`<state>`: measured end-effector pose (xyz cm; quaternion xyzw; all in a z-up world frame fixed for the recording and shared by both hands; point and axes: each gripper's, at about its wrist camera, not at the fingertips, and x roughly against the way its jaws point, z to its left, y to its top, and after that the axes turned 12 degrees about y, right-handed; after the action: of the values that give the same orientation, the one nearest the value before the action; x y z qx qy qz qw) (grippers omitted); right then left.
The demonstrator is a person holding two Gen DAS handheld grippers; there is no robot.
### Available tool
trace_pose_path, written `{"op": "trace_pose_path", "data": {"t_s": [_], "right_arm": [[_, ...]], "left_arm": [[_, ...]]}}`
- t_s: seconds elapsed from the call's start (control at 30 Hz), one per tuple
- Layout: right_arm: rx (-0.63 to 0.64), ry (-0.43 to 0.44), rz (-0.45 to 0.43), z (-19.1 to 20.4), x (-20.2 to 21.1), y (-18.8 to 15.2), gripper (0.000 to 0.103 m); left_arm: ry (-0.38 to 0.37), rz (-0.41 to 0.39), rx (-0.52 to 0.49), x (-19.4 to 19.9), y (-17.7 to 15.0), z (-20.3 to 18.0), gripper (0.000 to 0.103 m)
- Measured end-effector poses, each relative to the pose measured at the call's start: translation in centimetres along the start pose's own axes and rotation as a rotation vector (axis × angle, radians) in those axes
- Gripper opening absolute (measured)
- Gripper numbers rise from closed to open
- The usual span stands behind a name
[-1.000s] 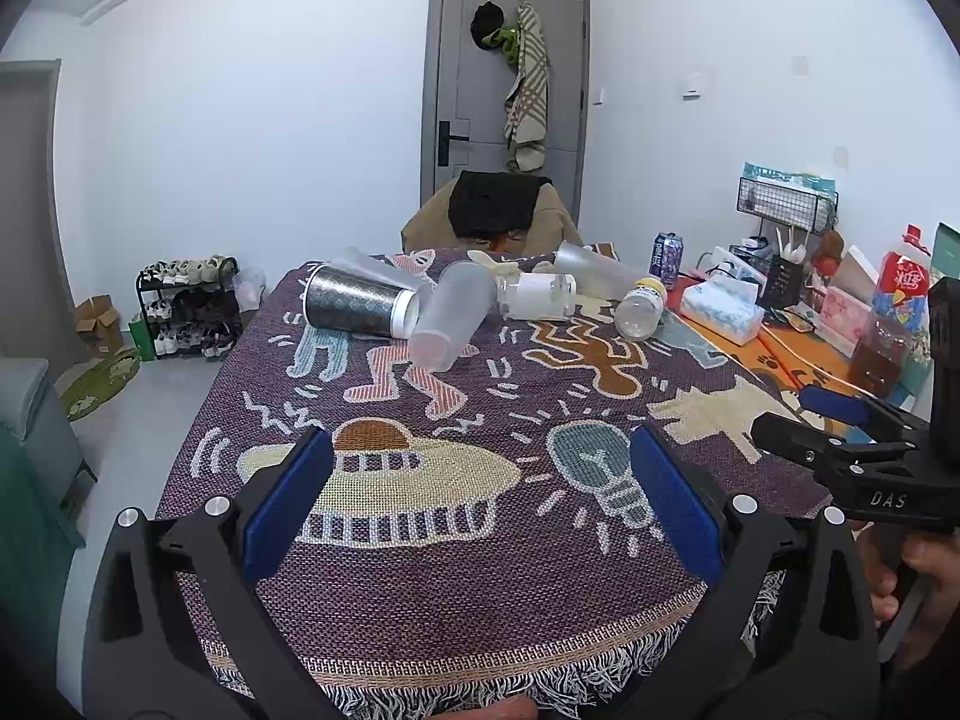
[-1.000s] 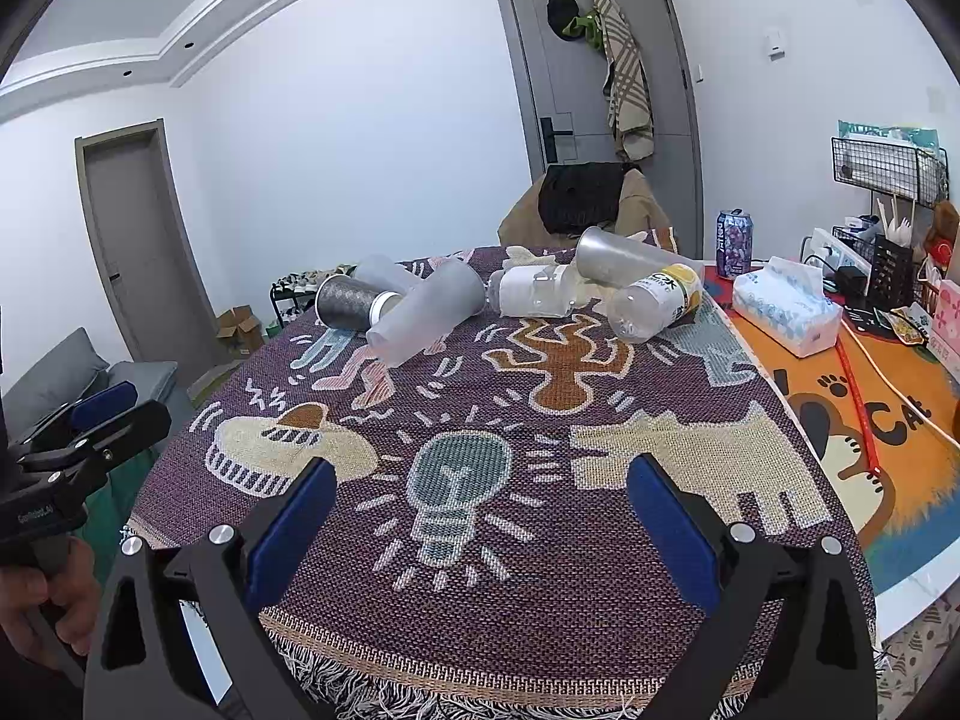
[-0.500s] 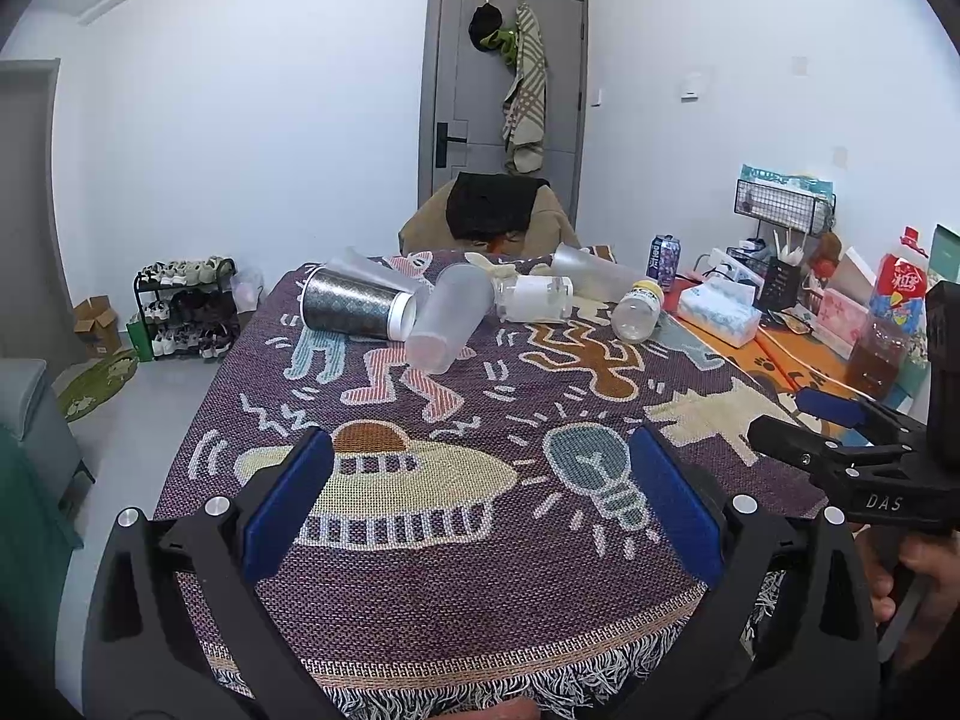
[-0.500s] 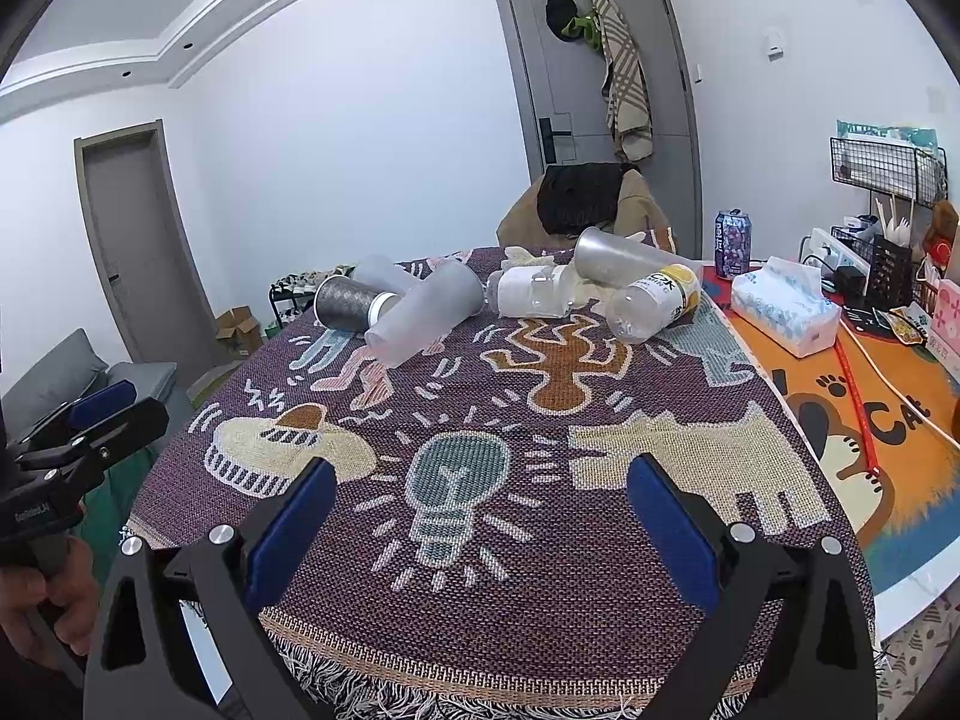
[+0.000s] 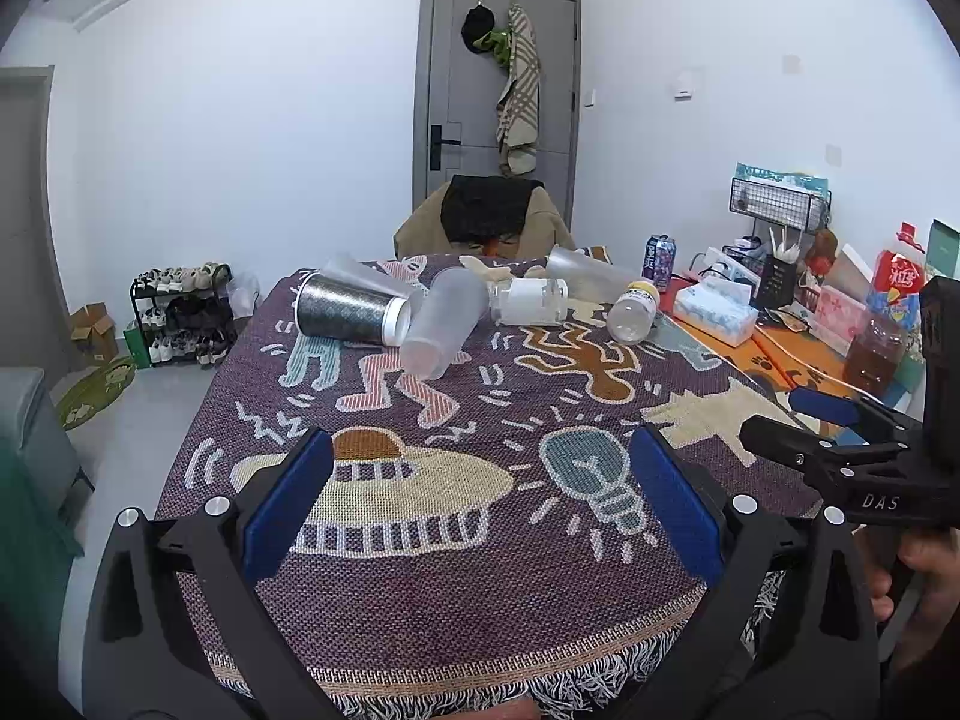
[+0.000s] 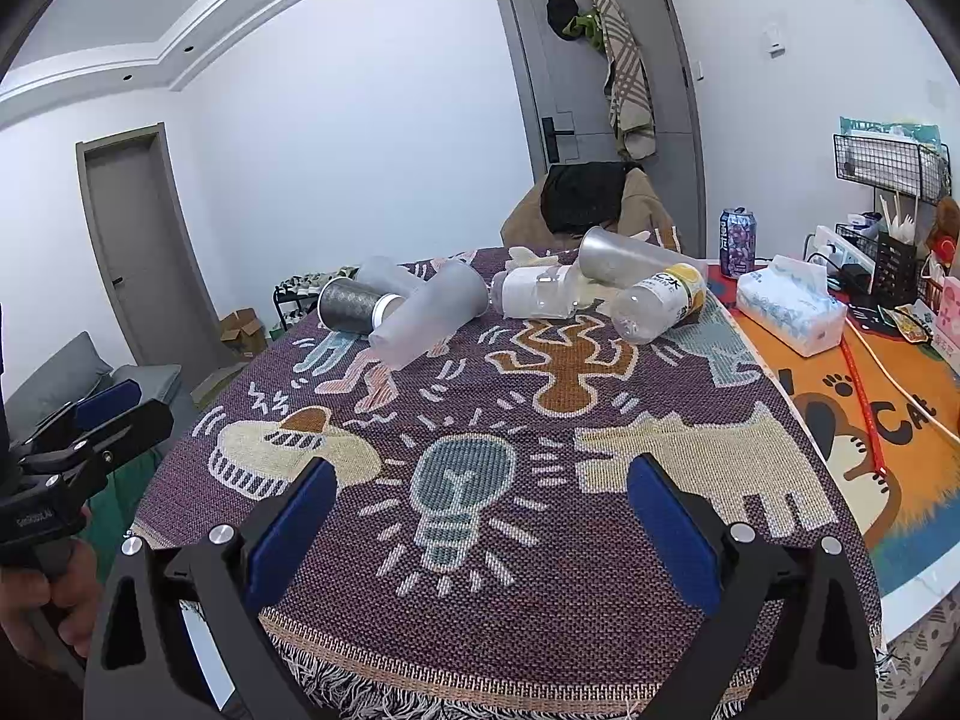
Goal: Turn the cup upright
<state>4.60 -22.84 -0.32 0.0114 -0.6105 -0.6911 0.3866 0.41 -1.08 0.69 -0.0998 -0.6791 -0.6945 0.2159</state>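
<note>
Several cups lie on their sides at the far end of the patterned cloth: a frosted clear cup (image 5: 445,324) (image 6: 429,315), a dark glittery cup with a white rim (image 5: 351,309) (image 6: 354,306), a clear white-wrapped jar (image 5: 528,302) (image 6: 540,294), a grey translucent cup (image 5: 585,273) (image 6: 624,258) and a yellow-capped bottle (image 5: 633,312) (image 6: 660,300). My left gripper (image 5: 480,492) is open and empty over the near cloth. My right gripper (image 6: 480,510) is open and empty, also near the front edge. Each shows at the other view's edge.
The cloth (image 5: 480,570) covers the table with a fringed front edge. To the right lie a tissue box (image 6: 792,306), a soda can (image 6: 737,234), a red cable and a wire rack with clutter. A chair (image 5: 486,222) stands behind the table.
Almost nothing has changed. Both grippers stay open in about the same place; the left view has drifted very slightly.
</note>
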Motion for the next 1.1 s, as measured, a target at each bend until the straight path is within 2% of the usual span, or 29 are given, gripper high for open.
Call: {"op": "trace_pose_path", "data": {"t_s": [0.73,1.1], "right_arm": [[-0.047,0.004,0.005,-2.1,-0.9,0.4,0.095],[-0.171,-0.035,0.007,-7.3,-1.8,0.7,0.095]], "left_arm": [[-0.015,0.020,-0.047,-2.6,1.1,-1.3,0.098],[-0.056,0.043,-0.125,-5.3,3.5,-4.4,0.098]]}}
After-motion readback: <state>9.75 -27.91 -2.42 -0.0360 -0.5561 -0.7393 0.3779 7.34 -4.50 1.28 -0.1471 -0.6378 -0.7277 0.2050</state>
